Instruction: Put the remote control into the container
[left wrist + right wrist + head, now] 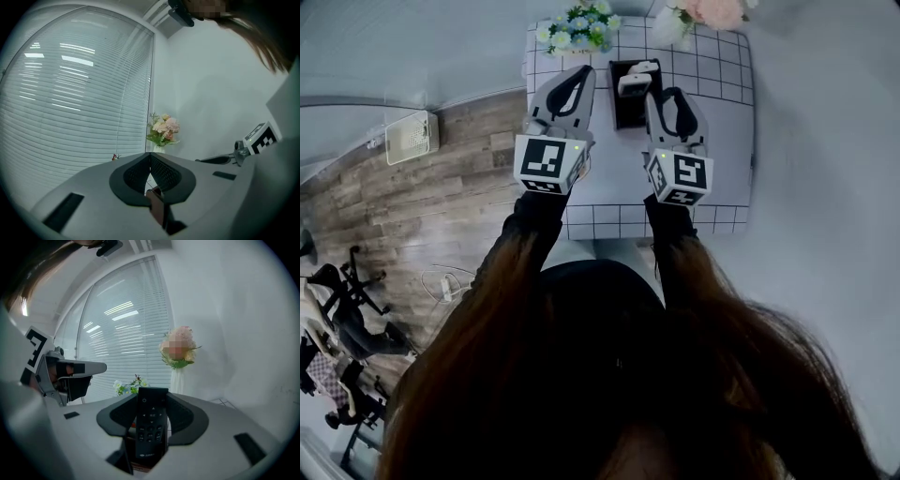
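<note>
In the right gripper view a black remote control [151, 425] stands upright between the jaws of my right gripper [152, 398], which is shut on it. In the head view the remote control [635, 81] shows its pale side and hangs over the black container [623, 111] on the checked tablecloth. The right gripper [661, 94] sits just right of the container. My left gripper [579, 80] hovers to the container's left, with its jaws together and nothing between them. In the left gripper view the left gripper [150, 158] points level at the window.
The table with the checked cloth [722, 141] stands against the wall. Blue-white flowers [579, 26] and pink flowers [708, 11] stand at its far edge. Window blinds [70, 93] are behind. A wood floor [422, 216] with chairs lies to the left.
</note>
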The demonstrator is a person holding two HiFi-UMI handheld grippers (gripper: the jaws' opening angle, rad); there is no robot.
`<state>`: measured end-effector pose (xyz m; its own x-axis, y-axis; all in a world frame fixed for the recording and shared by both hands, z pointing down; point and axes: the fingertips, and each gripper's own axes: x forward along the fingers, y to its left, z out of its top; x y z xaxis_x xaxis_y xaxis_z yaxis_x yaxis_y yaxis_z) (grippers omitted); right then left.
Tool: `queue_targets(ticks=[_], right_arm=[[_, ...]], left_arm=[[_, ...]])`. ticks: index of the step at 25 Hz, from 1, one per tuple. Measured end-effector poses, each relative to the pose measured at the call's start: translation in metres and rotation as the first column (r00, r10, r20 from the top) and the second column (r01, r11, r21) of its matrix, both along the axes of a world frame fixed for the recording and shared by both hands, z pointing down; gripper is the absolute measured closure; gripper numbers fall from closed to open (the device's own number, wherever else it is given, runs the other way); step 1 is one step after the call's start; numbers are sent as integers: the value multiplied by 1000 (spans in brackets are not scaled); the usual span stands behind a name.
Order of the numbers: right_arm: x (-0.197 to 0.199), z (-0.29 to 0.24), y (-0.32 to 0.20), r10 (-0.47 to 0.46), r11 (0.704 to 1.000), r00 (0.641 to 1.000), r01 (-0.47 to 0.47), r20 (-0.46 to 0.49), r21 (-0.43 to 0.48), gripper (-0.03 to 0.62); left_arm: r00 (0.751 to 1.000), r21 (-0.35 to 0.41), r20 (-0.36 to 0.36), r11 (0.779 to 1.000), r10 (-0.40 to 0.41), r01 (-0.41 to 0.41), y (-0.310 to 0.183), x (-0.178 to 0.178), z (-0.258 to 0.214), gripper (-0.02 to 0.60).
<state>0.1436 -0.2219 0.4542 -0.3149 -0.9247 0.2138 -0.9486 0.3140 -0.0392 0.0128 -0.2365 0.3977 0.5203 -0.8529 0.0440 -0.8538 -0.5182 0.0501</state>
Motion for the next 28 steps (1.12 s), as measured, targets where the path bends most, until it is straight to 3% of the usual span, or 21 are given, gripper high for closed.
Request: queue_targets(ticks=[16,21,28], right_arm=[[-7,46,10,-9,996,999,6,-36,-93,396],[-10,55,11,-28,992,1000,29,13,-126,395],[-9,14,9,-43,999,999,43,33,-10,395]], left_arm=[[1000,-22,-5,999,-26,26,-2,-8,9,574],[1000,-22,-8,999,-25,25,1,-7,9,572],[999,-6,-9,1000,-31,31,5,-8,1,572]])
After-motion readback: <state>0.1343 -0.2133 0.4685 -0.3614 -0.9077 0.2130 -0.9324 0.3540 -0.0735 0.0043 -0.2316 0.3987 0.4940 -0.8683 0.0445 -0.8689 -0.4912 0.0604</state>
